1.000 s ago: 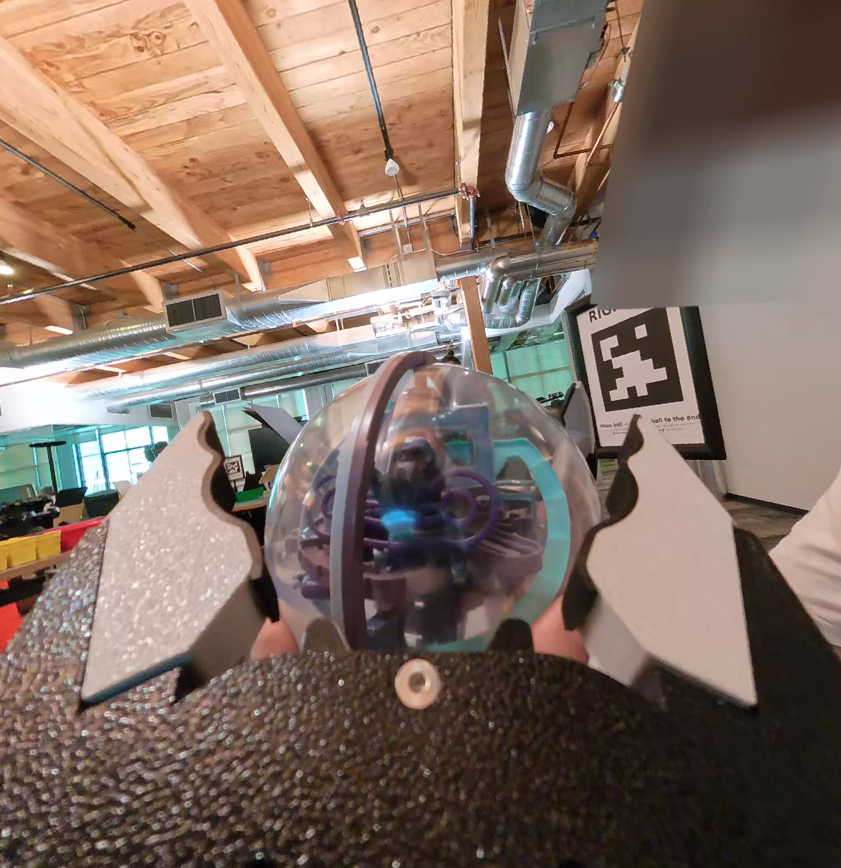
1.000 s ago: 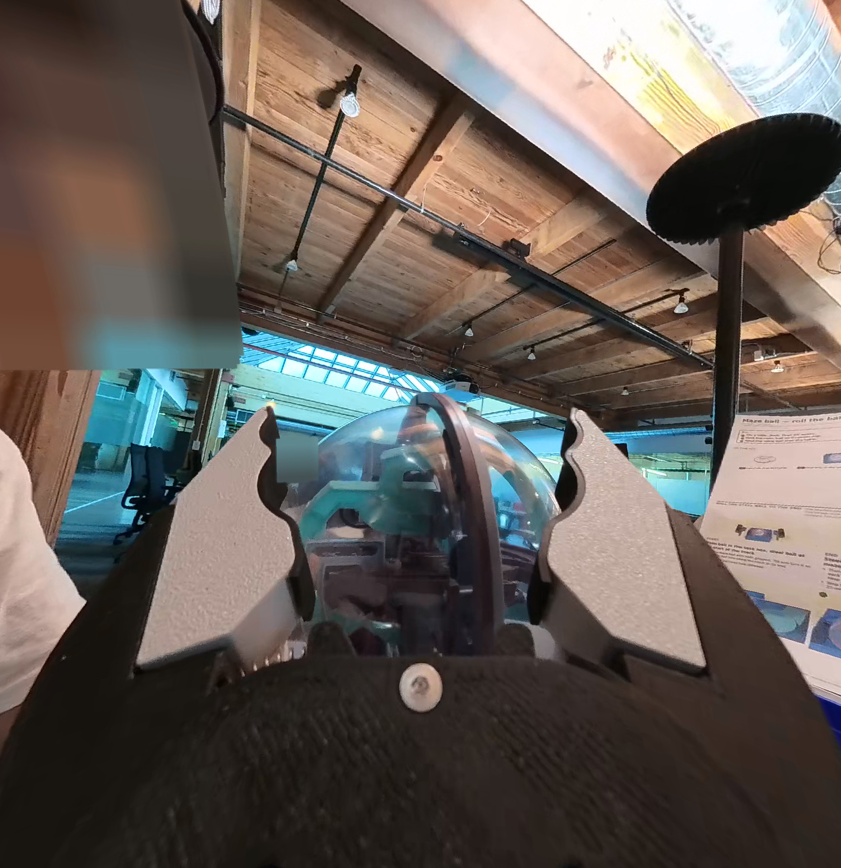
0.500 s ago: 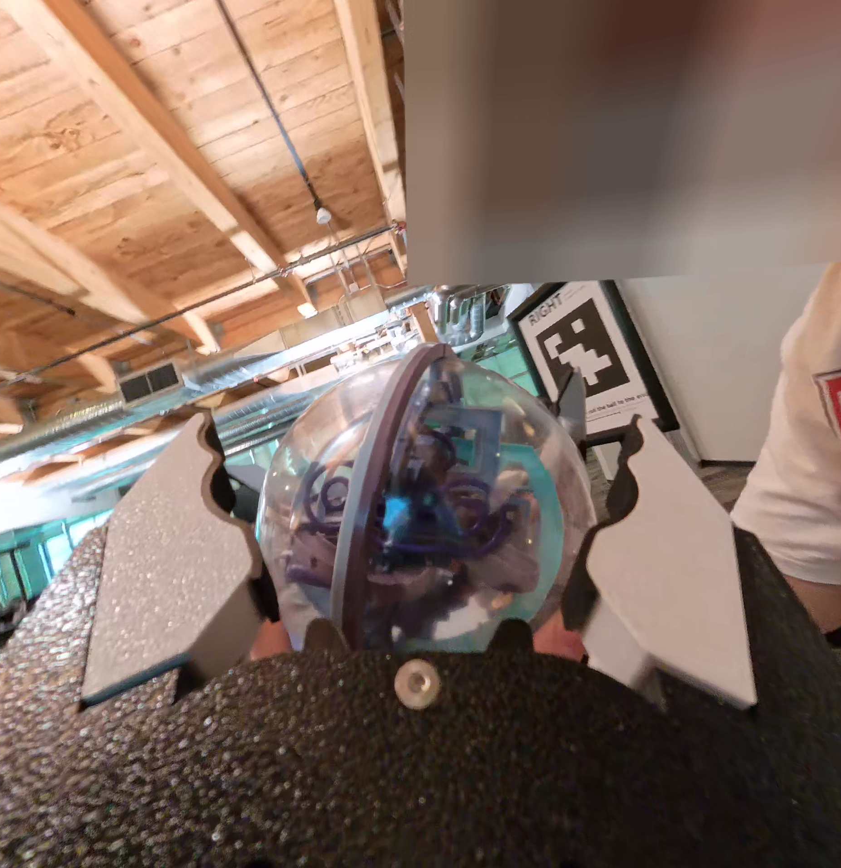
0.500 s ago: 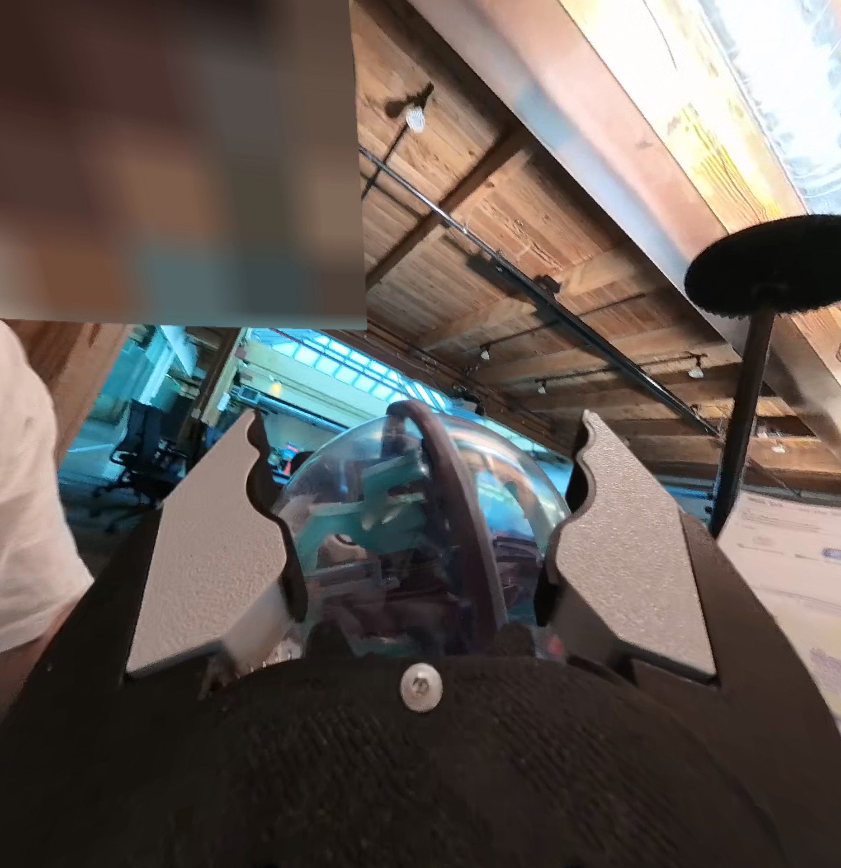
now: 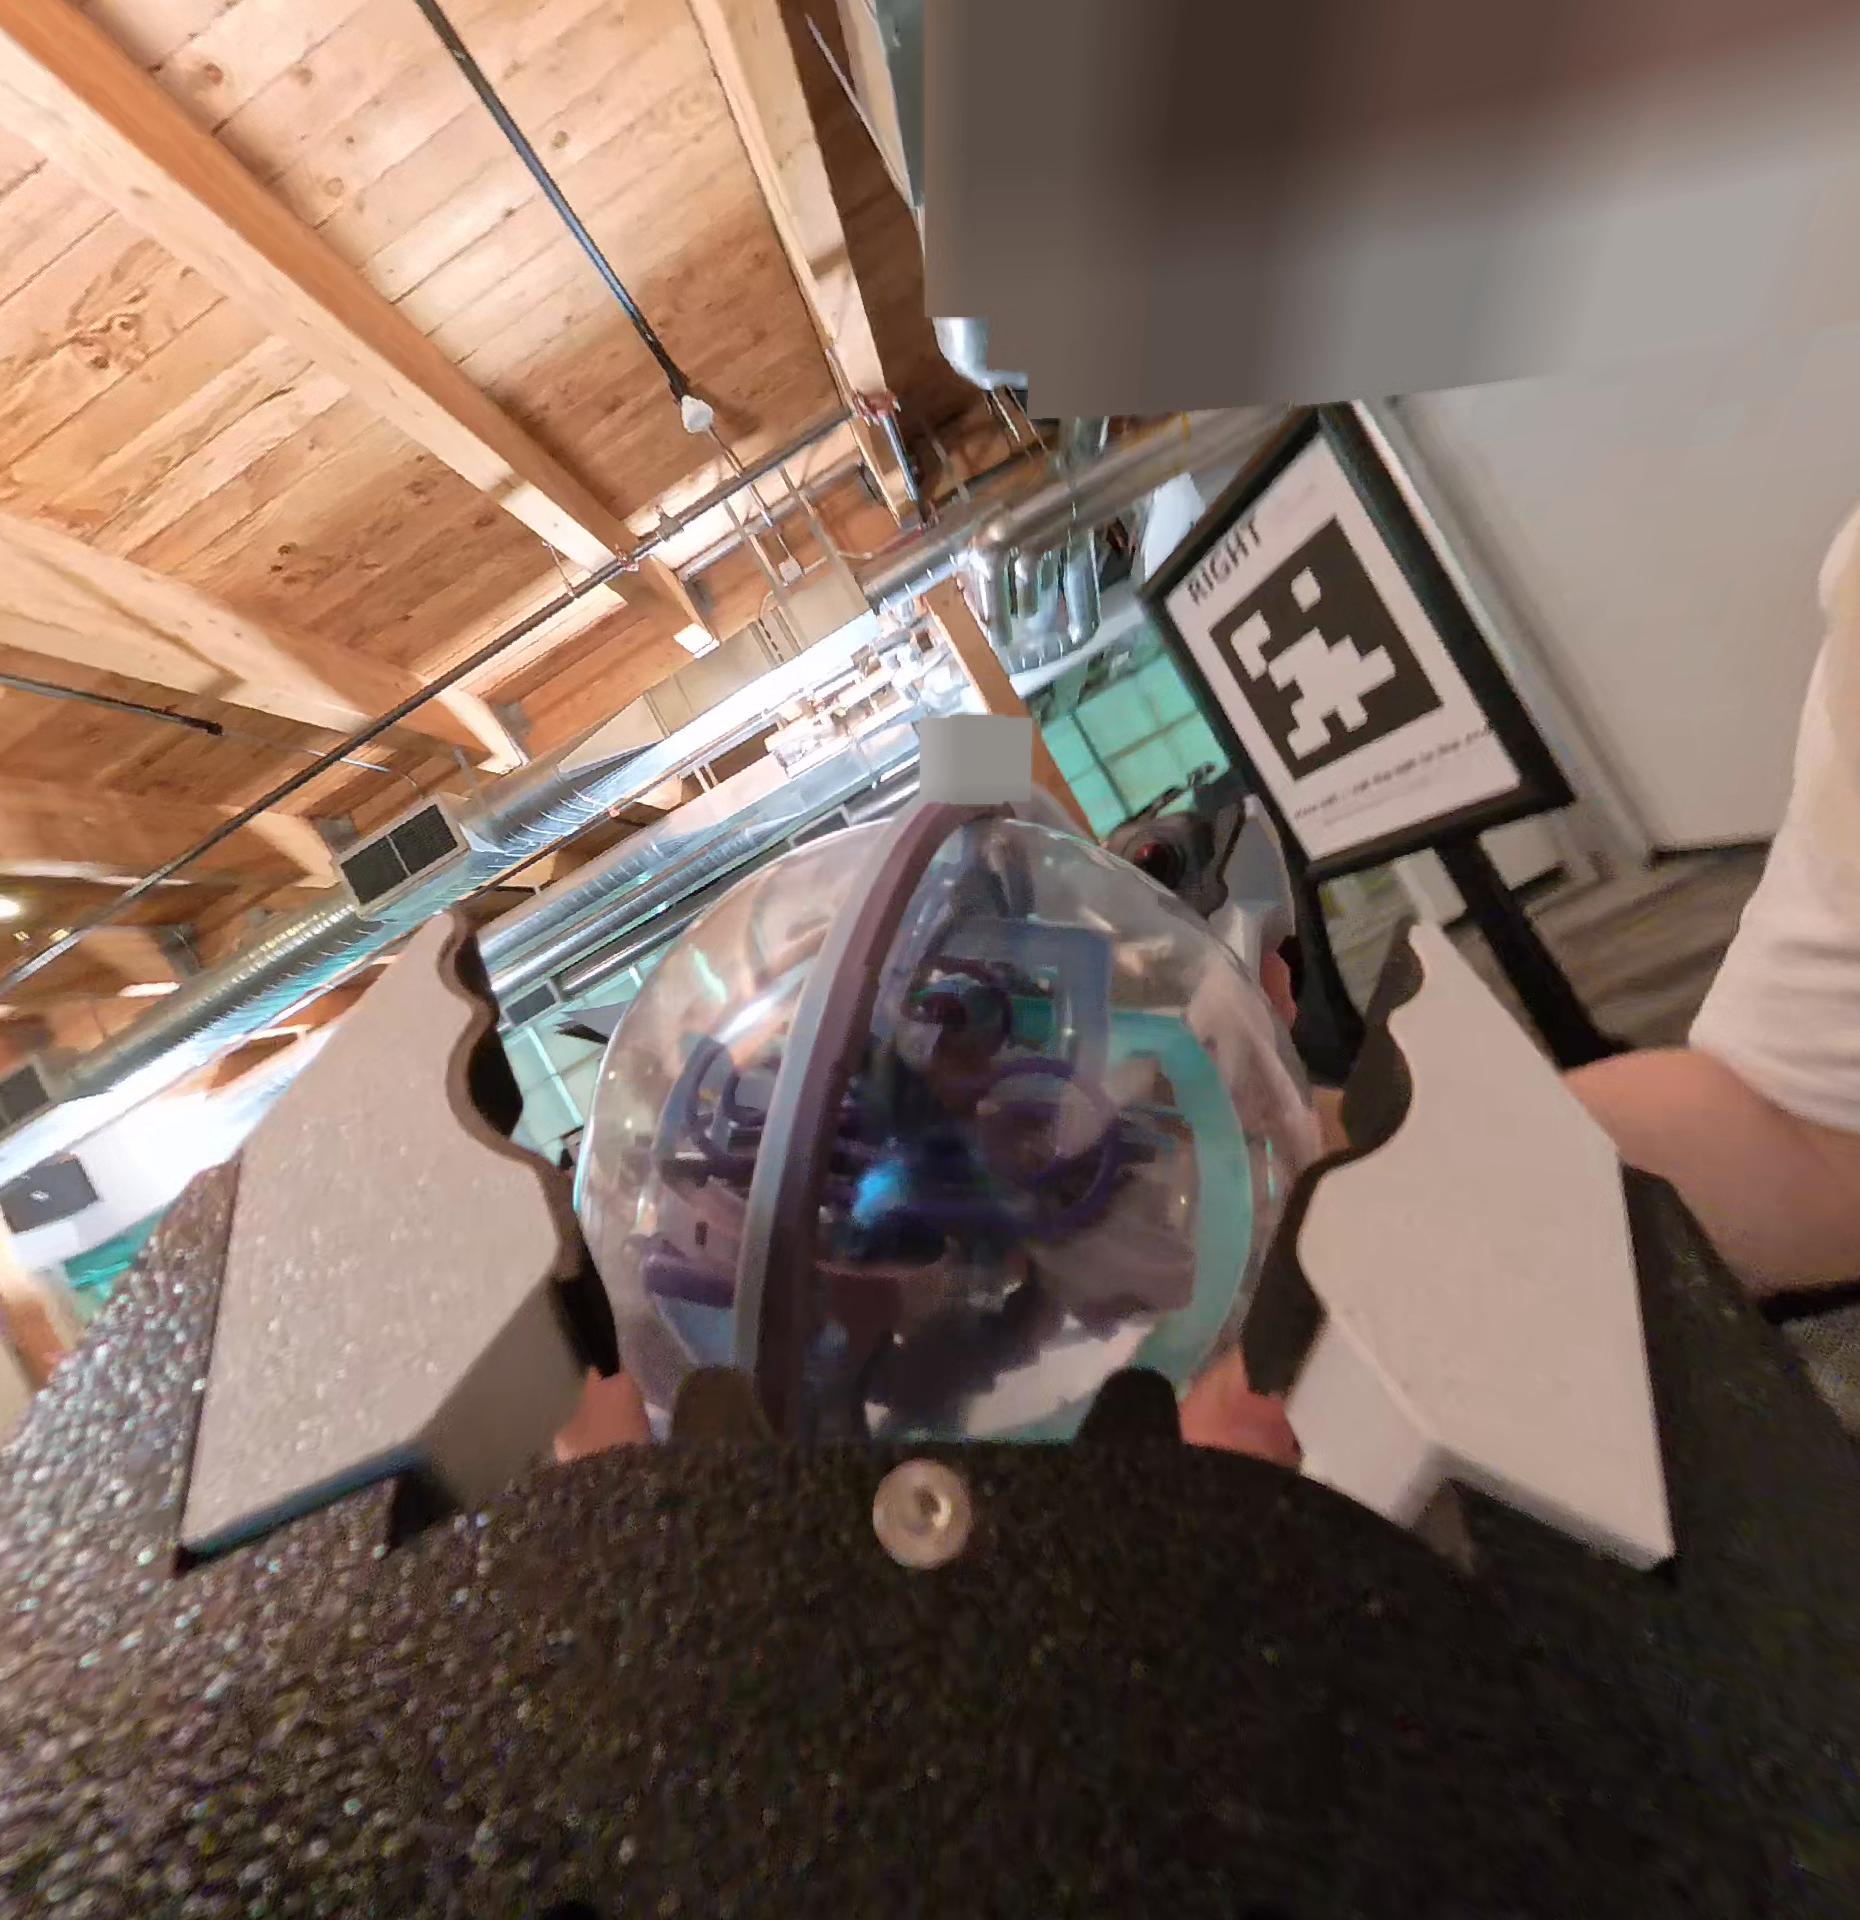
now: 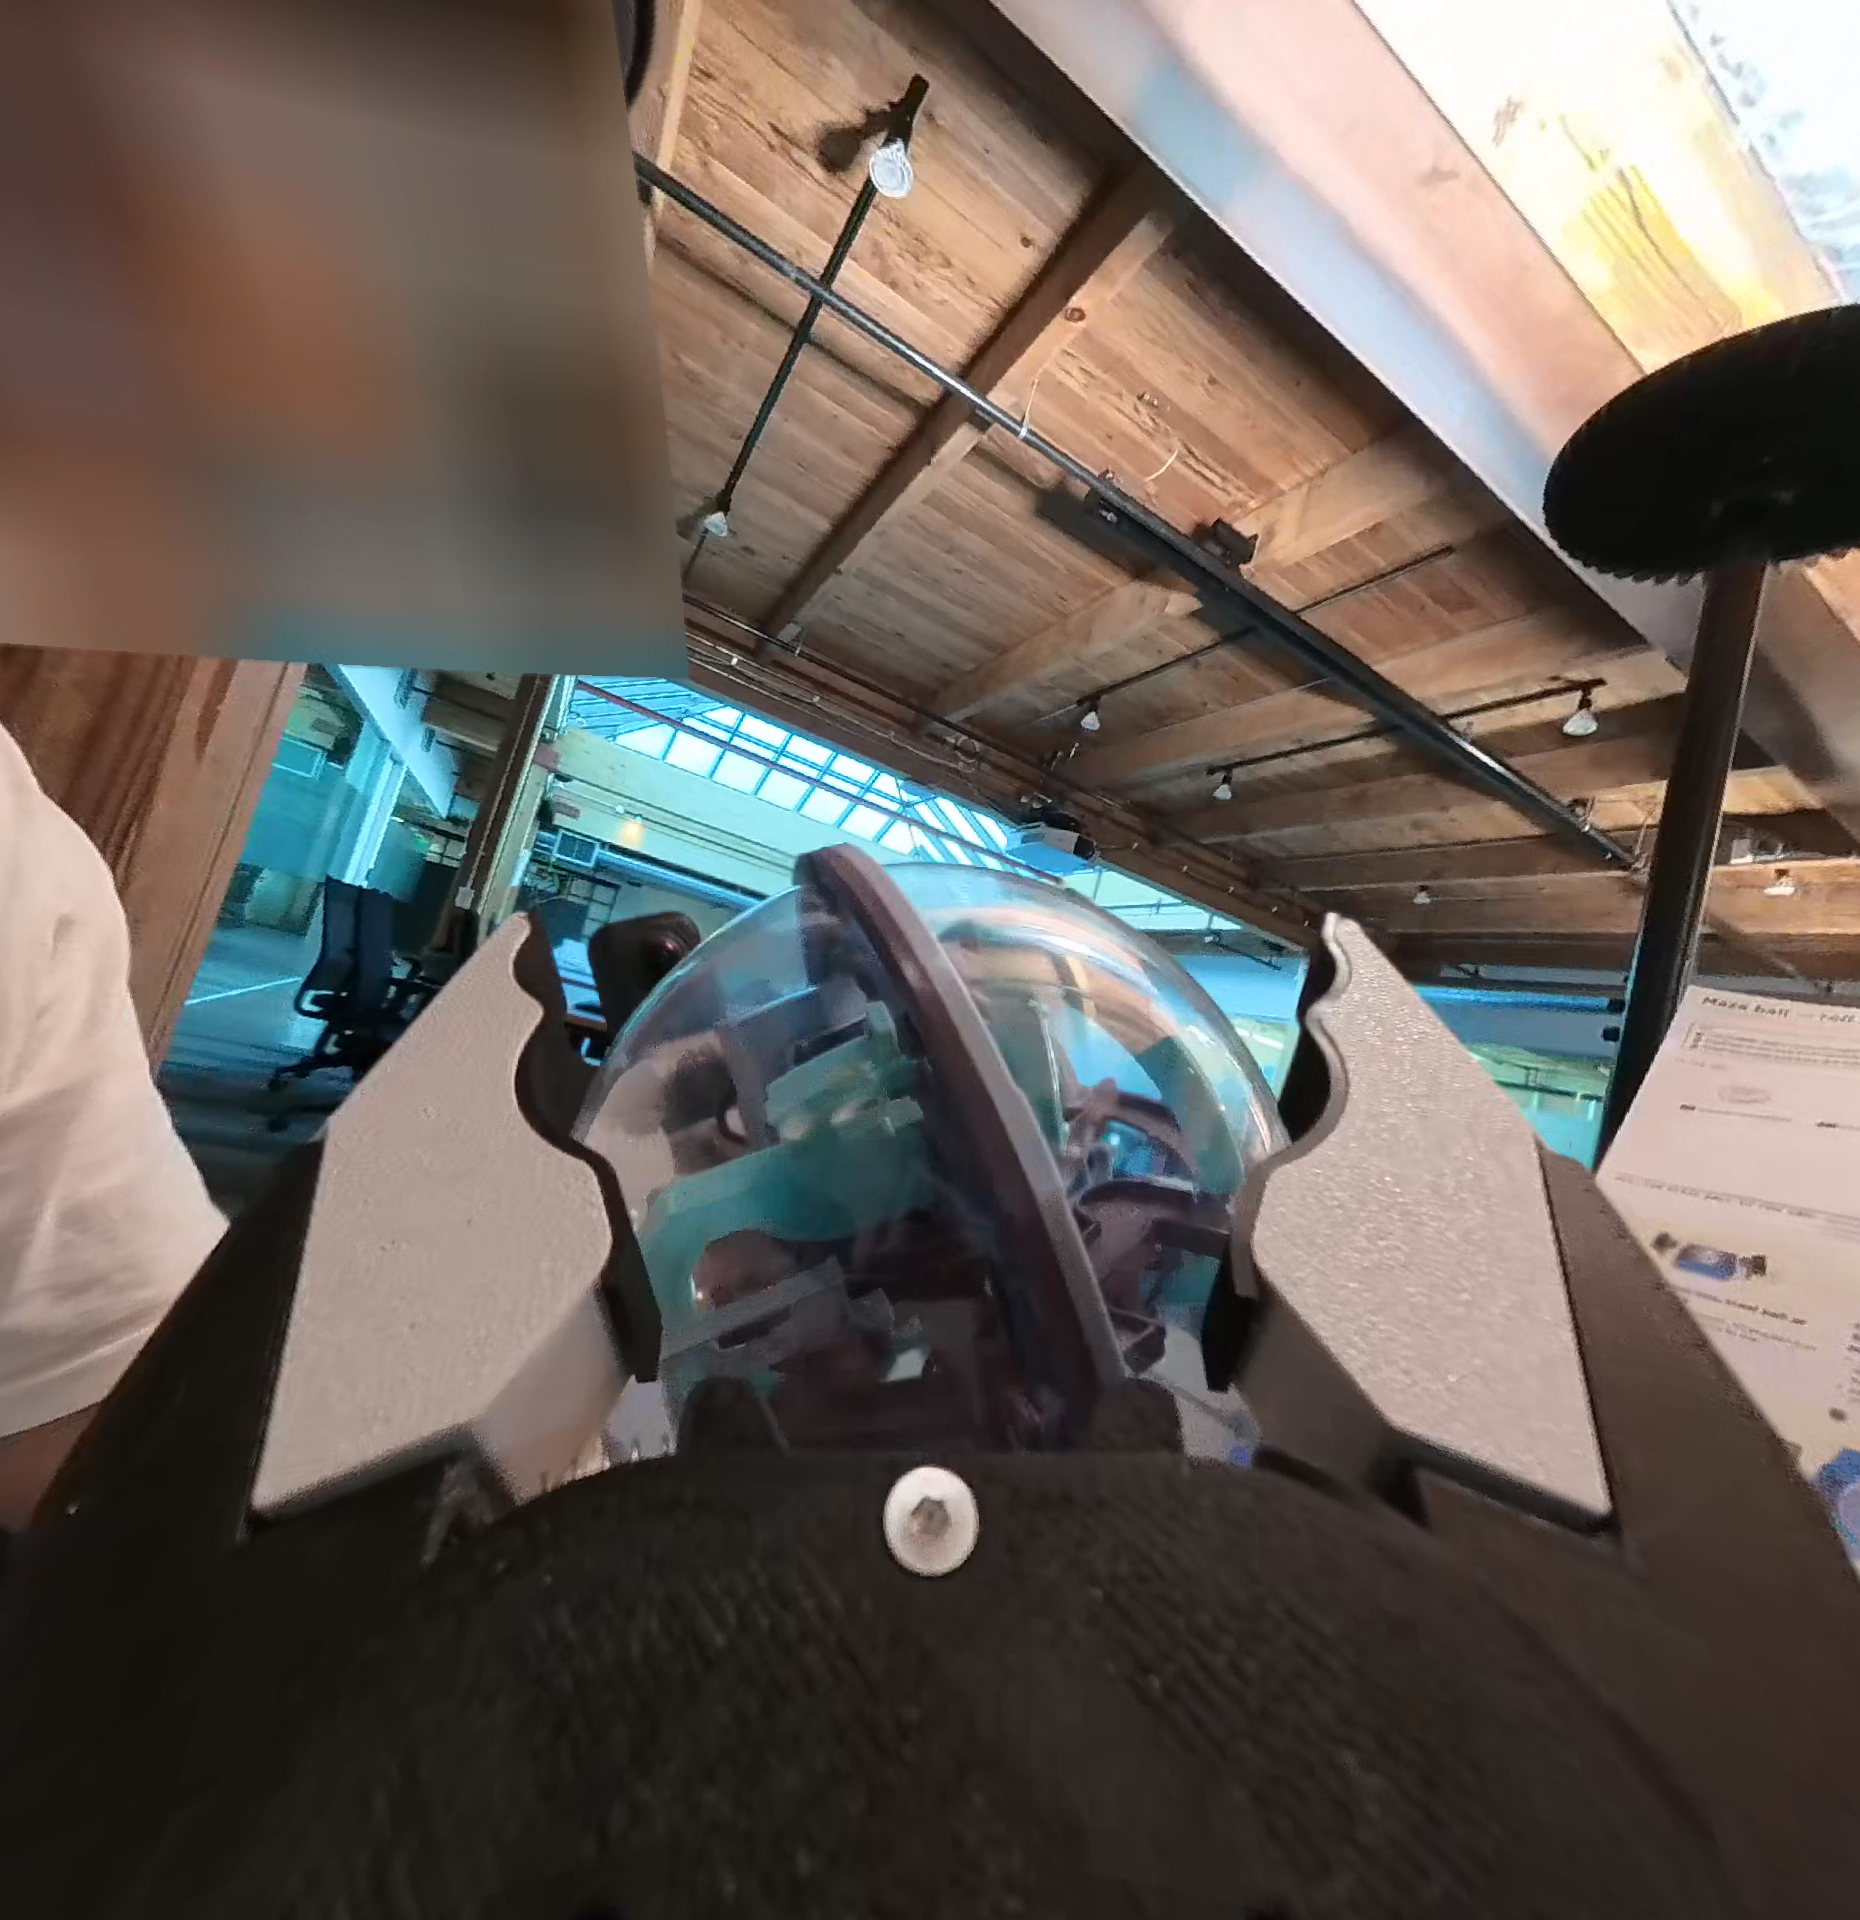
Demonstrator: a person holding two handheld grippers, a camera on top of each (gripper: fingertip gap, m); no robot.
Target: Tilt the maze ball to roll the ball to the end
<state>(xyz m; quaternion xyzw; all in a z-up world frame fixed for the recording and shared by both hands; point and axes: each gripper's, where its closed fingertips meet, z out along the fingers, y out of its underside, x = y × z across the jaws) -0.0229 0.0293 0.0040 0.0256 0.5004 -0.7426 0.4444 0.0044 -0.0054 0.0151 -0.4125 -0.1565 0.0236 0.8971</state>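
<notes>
The maze ball (image 5: 936,1122) is a clear sphere with a dark ring seam and purple and teal tracks inside. It is held up in the air between both grippers. My left gripper (image 5: 936,935) has both grey pads (image 5: 406,1195) pressed on the ball's sides. My right gripper (image 6: 931,925) grips the same ball (image 6: 905,1143) from the opposite side, with its pads (image 6: 1414,1226) against the shell. The right gripper's body shows behind the ball in the left wrist view (image 5: 1206,873). I cannot make out the small ball inside.
A framed sign with a black-and-white marker (image 5: 1331,665) stands on a post at the right. A person's white sleeve and arm (image 5: 1788,935) are close by. A printed instruction sheet (image 6: 1778,1195) and a black round-topped stand (image 6: 1726,447) are at the right. Wooden ceiling beams are overhead.
Both grippers have tilted together with the ball, so the ring seam now leans over. The right fingers have spread wider around the ball. The left grip is unchanged.
</notes>
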